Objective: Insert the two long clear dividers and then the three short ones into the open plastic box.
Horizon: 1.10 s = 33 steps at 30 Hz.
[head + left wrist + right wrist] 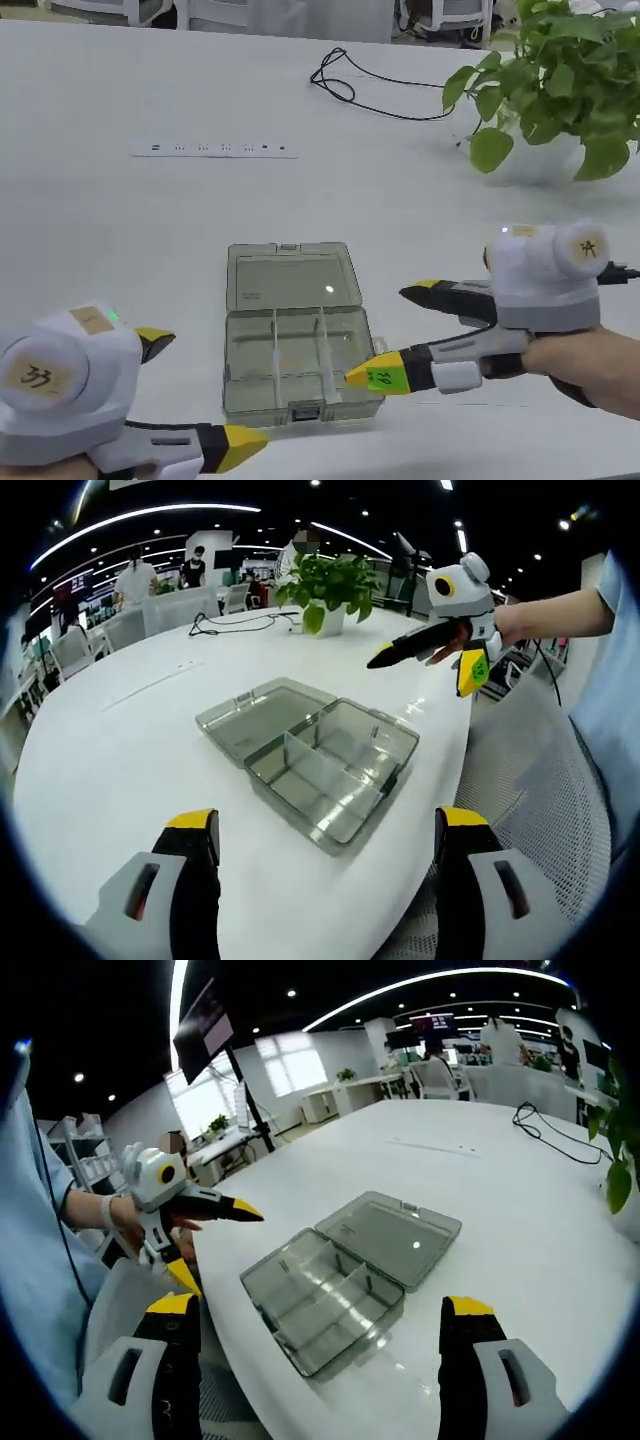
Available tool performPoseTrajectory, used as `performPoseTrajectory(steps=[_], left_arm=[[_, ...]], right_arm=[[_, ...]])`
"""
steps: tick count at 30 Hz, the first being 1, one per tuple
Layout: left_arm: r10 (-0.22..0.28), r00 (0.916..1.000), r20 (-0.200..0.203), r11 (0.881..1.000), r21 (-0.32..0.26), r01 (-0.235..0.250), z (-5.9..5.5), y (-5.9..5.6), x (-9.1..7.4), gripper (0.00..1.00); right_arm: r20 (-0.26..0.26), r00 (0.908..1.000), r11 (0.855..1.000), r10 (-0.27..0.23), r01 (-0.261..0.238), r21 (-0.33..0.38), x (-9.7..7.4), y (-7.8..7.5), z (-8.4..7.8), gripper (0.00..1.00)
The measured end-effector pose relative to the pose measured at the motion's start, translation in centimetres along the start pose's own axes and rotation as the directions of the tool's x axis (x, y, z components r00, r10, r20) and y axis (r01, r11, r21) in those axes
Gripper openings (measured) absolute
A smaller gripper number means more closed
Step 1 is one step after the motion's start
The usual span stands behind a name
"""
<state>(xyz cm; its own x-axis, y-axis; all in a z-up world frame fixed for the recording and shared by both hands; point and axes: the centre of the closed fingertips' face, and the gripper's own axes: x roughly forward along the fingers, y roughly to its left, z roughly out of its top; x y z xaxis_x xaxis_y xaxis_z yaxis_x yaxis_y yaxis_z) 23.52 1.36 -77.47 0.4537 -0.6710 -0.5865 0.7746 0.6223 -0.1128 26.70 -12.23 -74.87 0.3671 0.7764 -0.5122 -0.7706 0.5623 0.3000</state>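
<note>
The open clear plastic box (292,385) lies on the white table near its front edge, with its lid (290,275) folded back flat. Two long clear dividers (275,358) (325,352) stand upright in the base and split it into strips. I cannot make out short cross pieces. My left gripper (198,393) hovers open and holding nothing just left of the box base. My right gripper (390,335) hovers open and holding nothing at the right side of the box. The box (318,755) (335,1278) lies ahead of the left gripper (325,828) and the right gripper (320,1310).
A potted plant (550,95) stands at the far right, a black cable (370,88) loops beside it, and a white power strip (213,149) lies at the far left. The table's front edge (480,450) runs just below the box. People and chairs are in the background.
</note>
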Motion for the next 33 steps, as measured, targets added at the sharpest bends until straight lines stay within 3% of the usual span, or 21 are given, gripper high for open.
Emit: performPoseTrajectory(steps=[5,8,11,14,18,20,23,25,26,28,30,31,32,33], left_arm=[[0.013,0.9999,0.002,1.0,0.017,-0.013,0.4,-0.1,0.1,0.9],[0.017,0.9998,0.008,1.0,0.019,-0.017,0.7,-0.2,-0.1,0.9],[0.021,0.9998,0.007,1.0,0.023,-0.021,0.9,-0.2,-0.2,0.9],[0.026,0.9996,0.007,0.999,0.029,-0.026,0.9,-0.2,-0.4,0.9],[0.033,0.9994,0.008,0.999,0.031,-0.033,0.9,-0.4,-0.5,0.9],[0.035,0.9994,0.006,0.999,0.032,-0.035,0.9,-0.5,-0.5,0.9],[0.04,0.9992,-0.004,0.998,0.05,-0.04,0.7,-0.8,-0.6,0.9],[0.04,0.9992,-0.01,0.997,0.06,-0.039,0.6,-1.1,-0.6,0.9],[0.04,0.9991,-0.01,0.997,0.059,-0.039,0.6,-1.1,-0.7,0.9],[0.043,0.999,-0.008,0.998,0.052,-0.043,0.6,-1.1,-0.7,0.9],[0.047,0.9989,-0.004,0.998,0.049,-0.046,0.6,-1.1,-0.8,0.89],[0.047,0.9989,-0.003,0.998,0.048,-0.047,0.6,-1.1,-0.8,0.89],[0.048,0.9989,-0.003,0.998,0.047,-0.048,0.6,-1.2,-0.8,0.89],[0.05,0.9988,-0.003,0.998,0.047,-0.05,0.6,-1.2,-0.8,0.9]], right_arm=[[-0.02,0.9998,0.999,-0.006,0.005,-0.042,-1.3,-0.8,-0.8,1.0],[-0.081,0.9966,0.994,-0.015,0.006,-0.106,-1.9,-1.5,-1.8,1.0],[-0.11,0.9937,0.99,-0.02,0.004,-0.141,-2.1,-2.0,-2.2,0.98],[-0.172,0.9849,0.979,-0.023,-0.013,-0.204,-2.3,-2.2,-3.0,0.96],[-0.275,0.961,0.948,-0.028,-0.062,-0.313,-2.3,-2.7,-4.6,0.93],[-0.279,0.9599,0.944,-0.026,-0.068,-0.323,-2.0,-2.8,-4.7,0.87],[-0.324,0.9461,0.947,-0.013,-0.092,-0.307,-1.8,-3.0,-5.5,0.82],[-0.361,0.9325,0.937,-0.012,-0.115,-0.329,-1.9,-3.6,-6.4,0.77],[-0.39,0.9204,0.923,-0.028,-0.126,-0.363,-1.9,-4.1,-6.9,0.74],[-0.424,0.9053,0.919,-0.025,-0.147,-0.367,-1.6,-3.8,-7.4,0.72],[-0.456,0.8898,0.899,-0.024,-0.18,-0.398,-1.4,-3.7,-7.9,0.67],[-0.466,0.884,0.894,-0.036,-0.18,-0.411,-1.3,-4.0,-8.2,0.65],[-0.487,0.872,0.883,-0.045,-0.193,-0.427,-1.3,-4.3,-8.6,0.63],[-0.494,0.8673,0.874,-0.062,-0.191,-0.446,-1.2,-4.5,-8.7,0.61]])
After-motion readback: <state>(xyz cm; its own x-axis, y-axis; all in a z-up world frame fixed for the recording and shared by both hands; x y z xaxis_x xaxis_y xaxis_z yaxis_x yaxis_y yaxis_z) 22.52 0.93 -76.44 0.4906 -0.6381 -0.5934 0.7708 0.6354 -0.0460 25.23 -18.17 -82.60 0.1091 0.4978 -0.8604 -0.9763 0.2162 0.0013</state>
